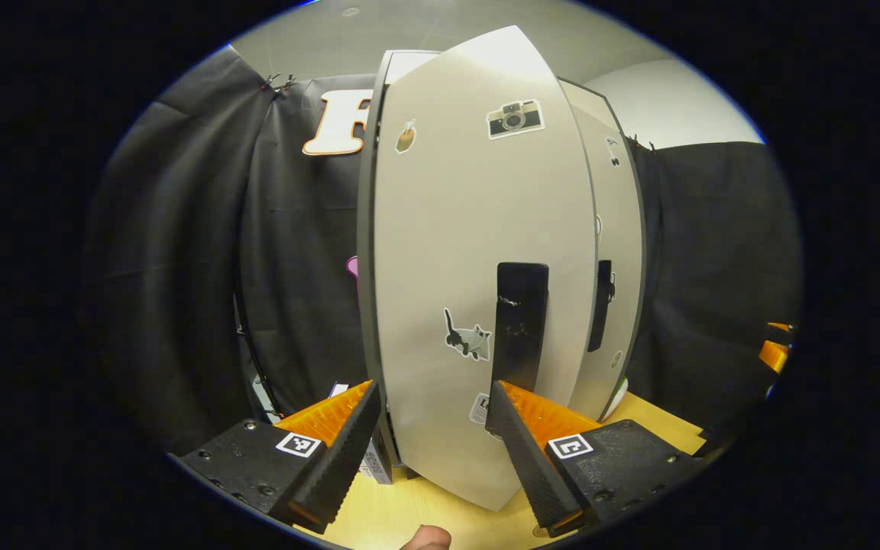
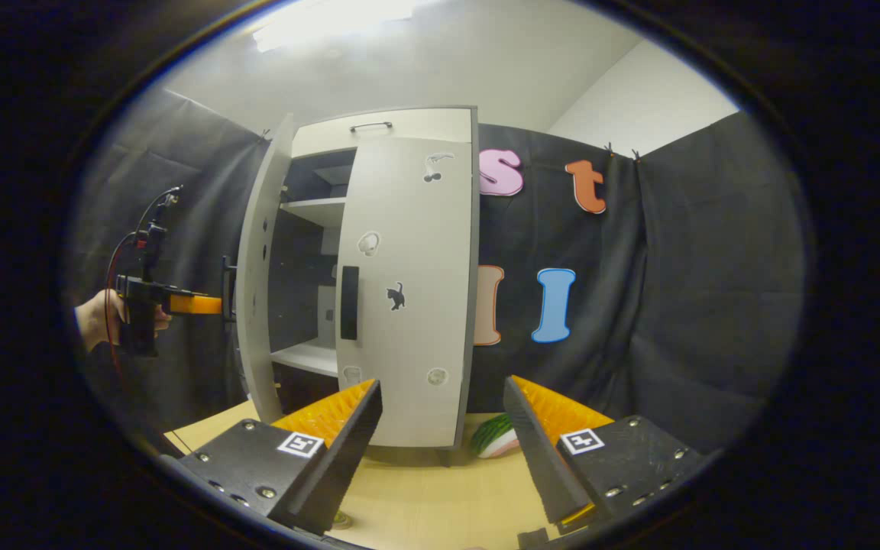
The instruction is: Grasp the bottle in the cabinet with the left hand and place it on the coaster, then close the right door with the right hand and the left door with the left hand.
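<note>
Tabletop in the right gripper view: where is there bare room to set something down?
Bare table lies in front of the cabinet, ahead of the right tool. It's tighter by the watermelon-patterned thing at the cabinet's right foot. The left tool crowds the left door.

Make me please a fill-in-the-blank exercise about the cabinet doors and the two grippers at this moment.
1. The right door of the cabinet is ____, while the left door stands open.
2. The left gripper has its fingers ____, one on each side of the left door's edge.
3. In the right gripper view, the left gripper is beside the ____ door.
4. The right gripper holds ____.

Missing words: closed; open; left; nothing
</note>
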`<action>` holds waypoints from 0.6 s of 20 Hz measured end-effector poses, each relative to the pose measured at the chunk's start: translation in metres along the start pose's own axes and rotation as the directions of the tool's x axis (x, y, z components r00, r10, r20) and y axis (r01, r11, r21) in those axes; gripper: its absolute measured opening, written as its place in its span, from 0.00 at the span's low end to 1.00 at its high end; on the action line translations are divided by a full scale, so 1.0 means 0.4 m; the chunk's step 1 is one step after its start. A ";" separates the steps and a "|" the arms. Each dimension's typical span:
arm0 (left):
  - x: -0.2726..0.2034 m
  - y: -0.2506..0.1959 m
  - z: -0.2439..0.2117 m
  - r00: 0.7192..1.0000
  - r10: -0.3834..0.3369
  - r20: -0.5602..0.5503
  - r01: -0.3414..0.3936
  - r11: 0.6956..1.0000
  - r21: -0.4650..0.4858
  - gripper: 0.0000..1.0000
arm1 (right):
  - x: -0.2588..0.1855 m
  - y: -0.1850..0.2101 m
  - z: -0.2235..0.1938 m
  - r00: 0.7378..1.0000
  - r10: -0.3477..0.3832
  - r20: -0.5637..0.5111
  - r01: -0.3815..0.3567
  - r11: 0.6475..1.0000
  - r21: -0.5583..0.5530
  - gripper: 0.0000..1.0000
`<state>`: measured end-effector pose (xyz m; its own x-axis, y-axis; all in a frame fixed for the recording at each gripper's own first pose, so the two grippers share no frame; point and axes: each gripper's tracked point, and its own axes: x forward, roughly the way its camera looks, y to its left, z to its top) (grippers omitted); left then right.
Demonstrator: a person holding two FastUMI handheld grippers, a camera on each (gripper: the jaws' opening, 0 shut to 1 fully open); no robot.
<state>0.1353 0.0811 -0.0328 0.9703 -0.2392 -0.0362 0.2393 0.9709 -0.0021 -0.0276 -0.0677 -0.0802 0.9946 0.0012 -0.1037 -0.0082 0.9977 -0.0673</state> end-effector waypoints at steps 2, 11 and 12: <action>0.013 -0.012 -0.006 1.000 0.004 -0.003 -0.004 1.000 0.012 0.89 | -0.005 -0.007 -0.007 1.000 -0.006 -0.007 0.006 1.000 0.003 0.97; 0.008 -0.045 -0.011 1.000 0.011 0.002 -0.011 1.000 0.013 0.93 | -0.024 -0.007 -0.010 1.000 -0.018 -0.010 0.018 1.000 0.004 0.97; -0.002 -0.043 -0.012 1.000 0.015 0.003 -0.015 1.000 0.013 0.93 | -0.025 -0.005 -0.011 1.000 -0.019 -0.011 0.019 1.000 0.004 0.97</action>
<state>0.1305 0.0646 -0.0376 0.9739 -0.2245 -0.0331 0.2250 0.9743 0.0119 -0.0380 -0.0702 -0.0832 0.9934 -0.0184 -0.1136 0.0110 0.9978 -0.0654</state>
